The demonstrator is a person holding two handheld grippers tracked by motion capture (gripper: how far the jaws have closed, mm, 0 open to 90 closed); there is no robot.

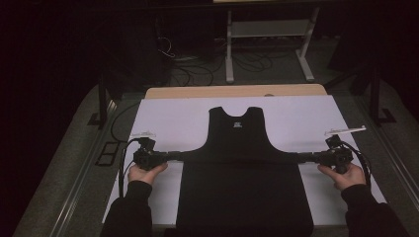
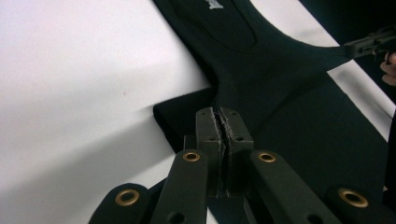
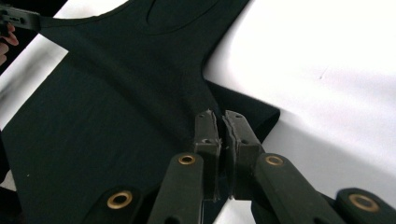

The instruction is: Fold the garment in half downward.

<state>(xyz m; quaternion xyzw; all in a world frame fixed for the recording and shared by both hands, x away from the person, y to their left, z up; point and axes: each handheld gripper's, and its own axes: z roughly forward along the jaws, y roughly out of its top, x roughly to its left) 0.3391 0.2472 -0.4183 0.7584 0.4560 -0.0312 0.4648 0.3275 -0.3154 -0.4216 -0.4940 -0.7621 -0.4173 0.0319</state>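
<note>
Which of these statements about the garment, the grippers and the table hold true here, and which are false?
1. The black tank top lies on a white sheet. True.
2. The left gripper hangs open above the cloth. False: it is shut on the cloth.
3. The right gripper pinches the tank top's other side. True.
4. The neckline points toward the person. False: it points away.
5. The tank top is red. False: black.

One black garment (image 1: 244,168), two hand-held grippers (image 1: 170,156).
</note>
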